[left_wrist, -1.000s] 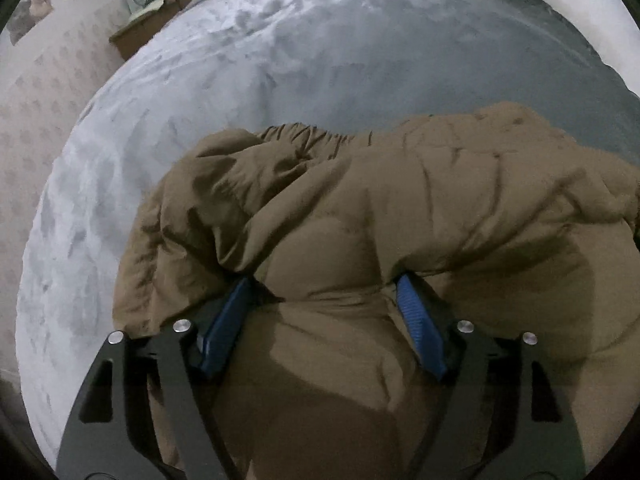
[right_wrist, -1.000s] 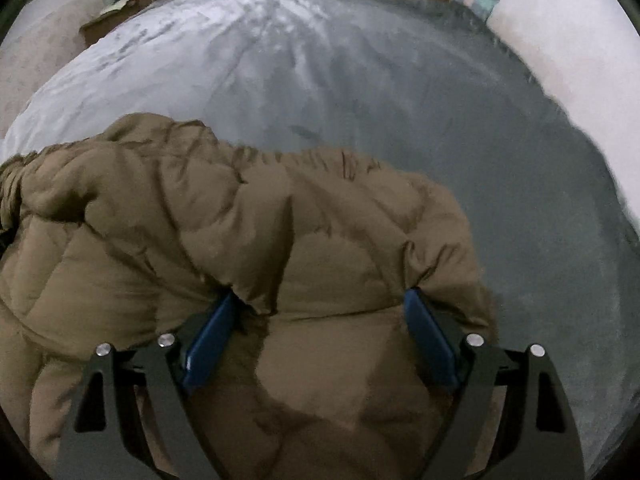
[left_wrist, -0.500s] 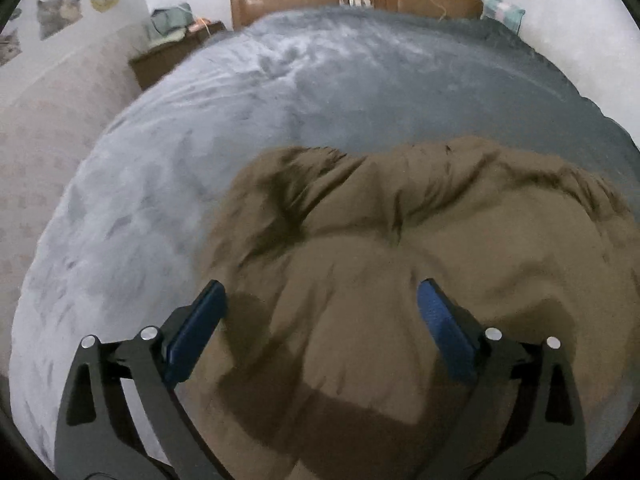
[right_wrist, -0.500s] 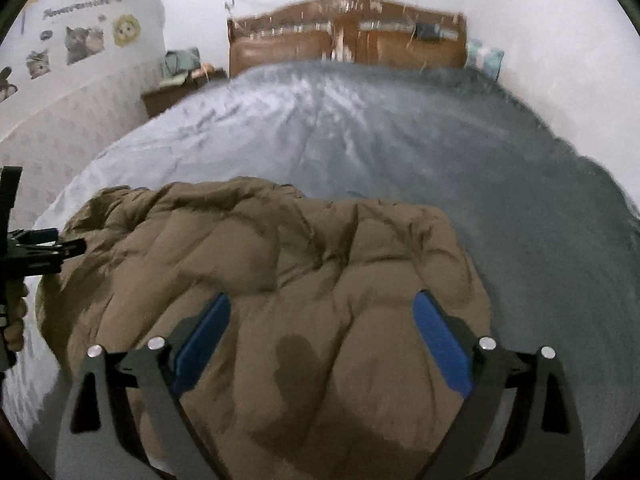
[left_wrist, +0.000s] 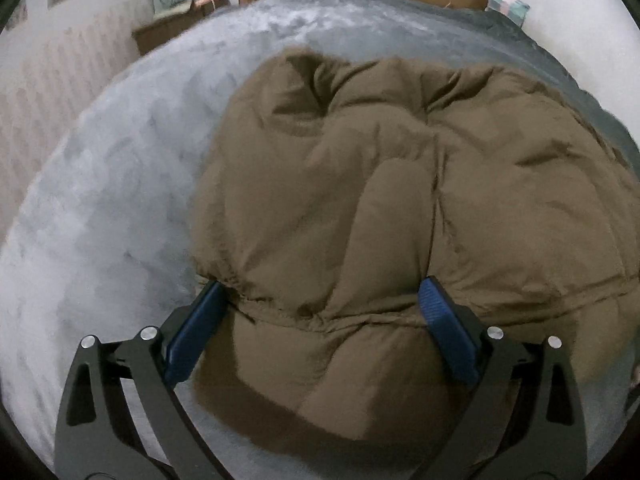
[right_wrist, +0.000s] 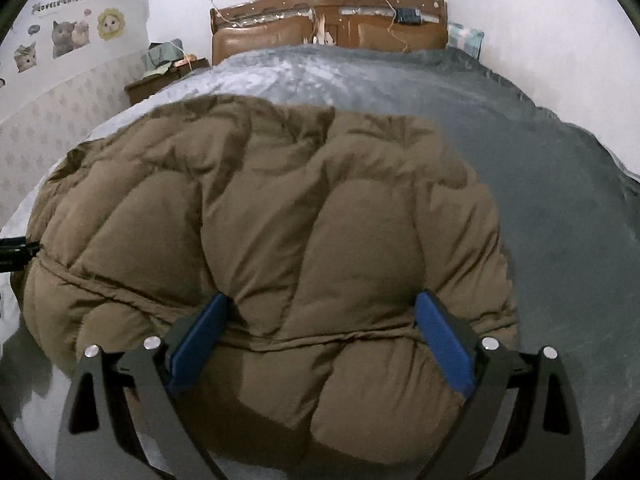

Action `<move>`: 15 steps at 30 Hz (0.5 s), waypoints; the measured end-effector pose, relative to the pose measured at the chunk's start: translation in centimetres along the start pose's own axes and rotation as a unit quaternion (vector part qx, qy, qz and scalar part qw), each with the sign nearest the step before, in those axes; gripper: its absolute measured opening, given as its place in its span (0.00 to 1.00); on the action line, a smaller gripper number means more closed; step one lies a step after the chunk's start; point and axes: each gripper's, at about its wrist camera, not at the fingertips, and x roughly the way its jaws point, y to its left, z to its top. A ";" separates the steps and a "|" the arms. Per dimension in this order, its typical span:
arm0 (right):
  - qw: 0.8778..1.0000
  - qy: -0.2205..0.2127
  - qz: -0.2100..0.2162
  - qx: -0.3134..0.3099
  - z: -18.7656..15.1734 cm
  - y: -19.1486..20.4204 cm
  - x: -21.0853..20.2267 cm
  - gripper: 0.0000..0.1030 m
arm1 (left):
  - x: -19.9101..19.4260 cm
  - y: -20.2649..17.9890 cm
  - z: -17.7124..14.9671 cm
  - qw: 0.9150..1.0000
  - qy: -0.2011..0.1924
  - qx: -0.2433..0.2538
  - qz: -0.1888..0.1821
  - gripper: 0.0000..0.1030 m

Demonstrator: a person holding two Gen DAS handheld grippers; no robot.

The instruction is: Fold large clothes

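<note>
- On the bed (right_wrist: 560,184), spread over its grey plush cover, lies a large brown puffy coat (right_wrist: 280,220), already doubled into a thick, rounded bundle with quilted panels bulging upward.
- Seen from the left wrist, the same coat (left_wrist: 400,200) fills the middle and right of the view; its gathered hem seam runs across just in front of the left claw (left_wrist: 320,324).
- Both blue pads of the left claw stand wide apart with the coat's near edge between them; the left pad sits right at the seam, yet the fabric is not pinched, so this claw is open and holding nothing.
- From the right wrist, the right claw (right_wrist: 320,332) shows the same picture: pads spread wide either side of a puffy panel, nothing gripped.
- A dark piece of the left claw peeks in at the far left edge of the right wrist view, beside the coat's left end.
- Judgement on the step in hand: the fold looks laid down and let go. To finish it well, both claws should draw clear without snagging the seam, then press or smooth the springy padding so the bundle does not puff open again.
- A risk, as a guess: the filling is bouncy, so the top layer may slide or lift.
- Beyond the coat, the bed runs to a brown wooden headboard (right_wrist: 328,12).
- No boxes, baskets or other containers are visible near the coat; a bedside cabinet (right_wrist: 160,80) at the left carries a small pile of things too blurred to name.
- Cat stickers (right_wrist: 68,36) decorate the left wall.
</note>
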 end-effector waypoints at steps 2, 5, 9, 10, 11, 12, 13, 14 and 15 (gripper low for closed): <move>1.000 0.002 -0.001 0.001 -0.1 -0.2 0.5 0.93 | 0.5 0.0 -0.5 1.000 -0.003 0.000 0.004 0.95; 1.000 0.008 -0.003 0.000 -0.3 -0.3 1.2 0.94 | 0.8 -0.6 -0.9 1.000 -0.008 0.014 0.019 0.95; 1.000 0.013 -0.004 -0.002 -0.6 -0.4 1.7 0.95 | 1.9 -0.8 -0.4 1.000 -0.002 0.013 0.014 0.96; 1.000 0.013 -0.005 -0.003 -0.5 -0.2 1.7 0.95 | 1.9 -0.9 -0.3 1.000 -0.003 0.015 0.016 0.96; 1.000 0.014 -0.004 -0.003 -0.5 -0.3 1.8 0.95 | 2.0 -0.9 -0.3 1.000 -0.003 0.015 0.017 0.96; 1.000 0.015 -0.004 -0.003 -0.5 -0.2 1.8 0.95 | 2.5 -1.4 0.6 1.000 -0.003 0.016 0.017 0.96; 1.000 0.016 -0.004 -0.003 -0.5 -0.2 1.9 0.95 | 2.6 -1.5 0.6 1.000 -0.003 0.016 0.016 0.96; 1.000 0.016 -0.003 -0.003 -0.5 -0.3 1.9 0.95 | 2.9 -1.8 0.8 1.000 -0.003 0.016 0.017 0.97; 1.000 0.017 -0.003 -0.003 -0.3 -0.3 2.1 0.95 | 3.0 -1.9 0.8 1.000 -0.004 0.016 0.018 0.97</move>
